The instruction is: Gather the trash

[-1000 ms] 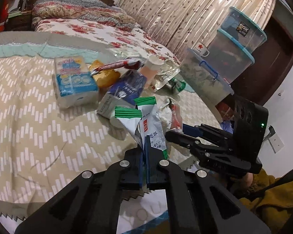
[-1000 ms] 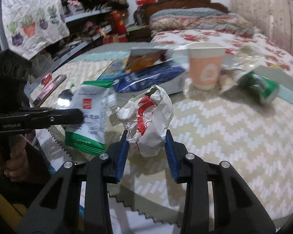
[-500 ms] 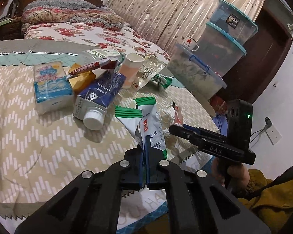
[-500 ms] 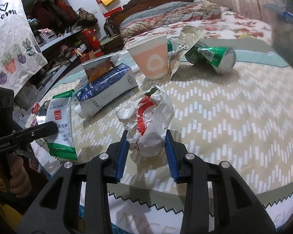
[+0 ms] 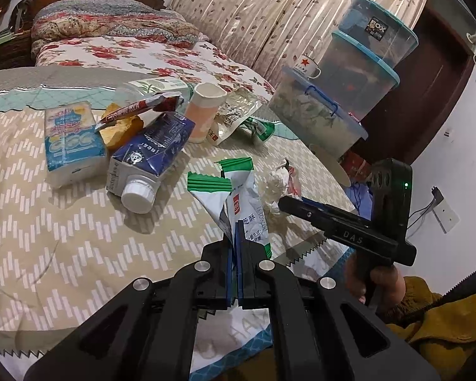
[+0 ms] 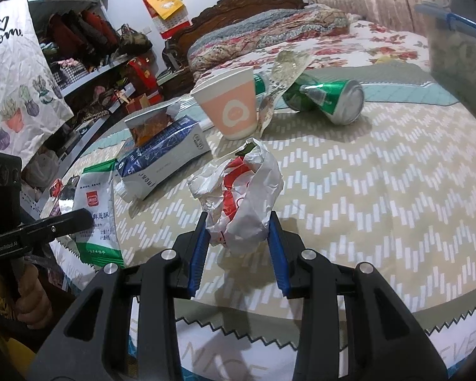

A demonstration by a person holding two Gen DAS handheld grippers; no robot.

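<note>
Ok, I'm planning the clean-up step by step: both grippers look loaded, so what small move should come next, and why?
Probably lift both grippers clear of the table and carry their loads off to wherever trash goes; no bin shows in either view. The left gripper is shut on the green-and-white snack wrapper, and the right gripper is clamped on the crumpled red-and-white paper, so neither can pick up more.

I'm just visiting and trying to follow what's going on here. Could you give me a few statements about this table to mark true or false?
1. The left gripper has its fingers shut on a green-and-white snack packet. True.
2. The right gripper holds a green can. False: it holds a crumpled white-and-red wrapper; the green can lies on the table.
3. The pink paper cup stands upright. True.
4. The blue milk carton stands upright. False: it lies on its side.
</note>
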